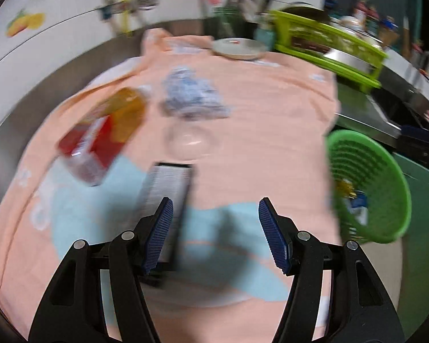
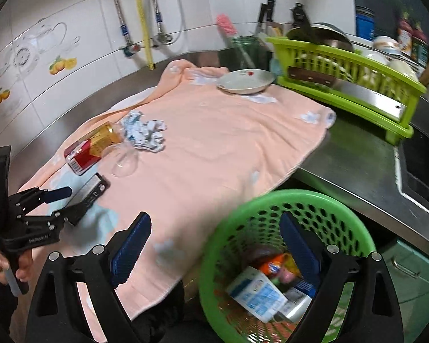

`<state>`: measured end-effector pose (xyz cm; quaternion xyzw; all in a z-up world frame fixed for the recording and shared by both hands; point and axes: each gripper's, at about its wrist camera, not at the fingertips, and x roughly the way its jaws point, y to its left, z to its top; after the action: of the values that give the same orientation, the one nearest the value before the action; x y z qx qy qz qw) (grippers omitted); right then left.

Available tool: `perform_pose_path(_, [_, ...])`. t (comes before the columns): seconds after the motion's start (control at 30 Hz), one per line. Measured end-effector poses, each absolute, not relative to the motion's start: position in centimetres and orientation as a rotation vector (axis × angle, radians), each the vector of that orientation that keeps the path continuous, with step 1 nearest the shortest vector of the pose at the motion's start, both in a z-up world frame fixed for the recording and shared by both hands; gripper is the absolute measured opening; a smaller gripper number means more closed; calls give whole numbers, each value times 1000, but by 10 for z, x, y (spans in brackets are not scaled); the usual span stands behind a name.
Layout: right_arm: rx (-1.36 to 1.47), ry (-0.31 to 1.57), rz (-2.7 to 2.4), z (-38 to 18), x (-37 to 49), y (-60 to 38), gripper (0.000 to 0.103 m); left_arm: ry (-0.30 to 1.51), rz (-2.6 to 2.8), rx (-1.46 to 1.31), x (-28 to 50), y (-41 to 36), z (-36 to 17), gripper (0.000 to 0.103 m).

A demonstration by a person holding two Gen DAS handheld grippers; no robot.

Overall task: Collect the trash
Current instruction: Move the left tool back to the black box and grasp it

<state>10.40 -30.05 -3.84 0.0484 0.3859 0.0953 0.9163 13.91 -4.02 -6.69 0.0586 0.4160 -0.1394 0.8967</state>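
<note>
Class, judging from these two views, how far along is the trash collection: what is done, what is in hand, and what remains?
Done: several packets and cartons already lie in the green basket. In hand: nothing; the left hand-held gripper is open beside the flat grey box, and the right hand-held gripper hangs open over the basket. Left: the box, the red carton, the crumpled paper and the clear plastic cup on the towel.

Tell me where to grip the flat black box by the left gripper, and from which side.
Grip the black box across its two long edges, coming down from above. It lies flat on the towel, so its thin sides are the only faces the left gripper could span. Its jaws stand open, probably wide enough.
</note>
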Motion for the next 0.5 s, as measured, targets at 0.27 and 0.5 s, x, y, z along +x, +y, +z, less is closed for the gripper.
perform_pose_path(0.27, [68,809,278,-40,128,-253,88,898,-205,84,157,5,-83,70])
perform_pose_path(0.5, [32,820,348,-38,152,-202,88,947,-223,81,167,5,-104,70])
